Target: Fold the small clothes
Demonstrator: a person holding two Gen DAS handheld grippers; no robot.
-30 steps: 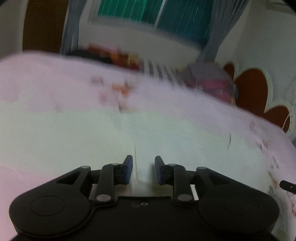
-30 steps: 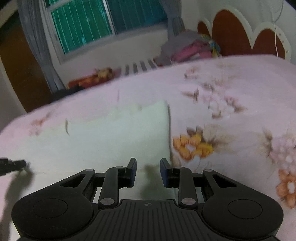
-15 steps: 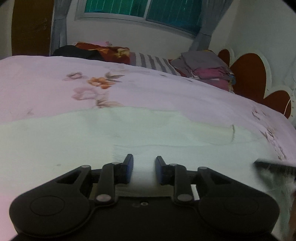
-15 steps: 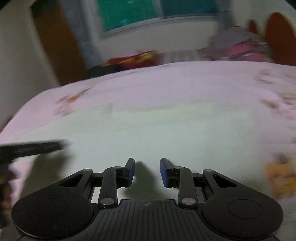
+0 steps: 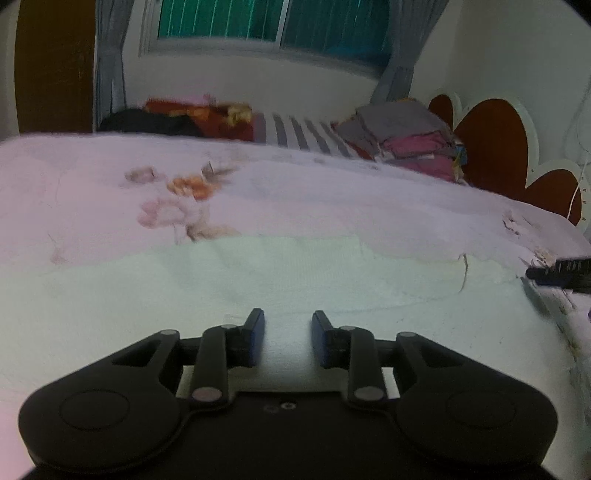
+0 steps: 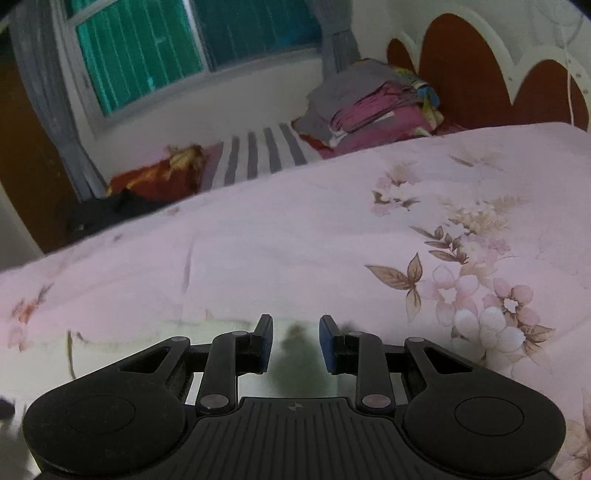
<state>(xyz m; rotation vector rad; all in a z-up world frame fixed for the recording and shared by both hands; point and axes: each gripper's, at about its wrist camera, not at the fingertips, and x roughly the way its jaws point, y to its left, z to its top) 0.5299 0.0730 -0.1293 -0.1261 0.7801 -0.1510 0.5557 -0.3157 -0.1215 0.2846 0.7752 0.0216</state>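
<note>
Left wrist: garment [image 5: 295, 280] edges blurred

The pale garment [image 5: 258, 280] runs off the frame's left edge. The right claw [image 5: 561, 275] shows only a blurred tip at the right edge.

You have a pink floral bedspread [image 6: 295, 240] under everything. Beyond it, a clothes stack [image 6: 373, 103] sits by the red headboard [image 6: 469, 70]. Striped cloth [image 5: 303, 133] lies below your window [image 5: 273, 22].
</note>
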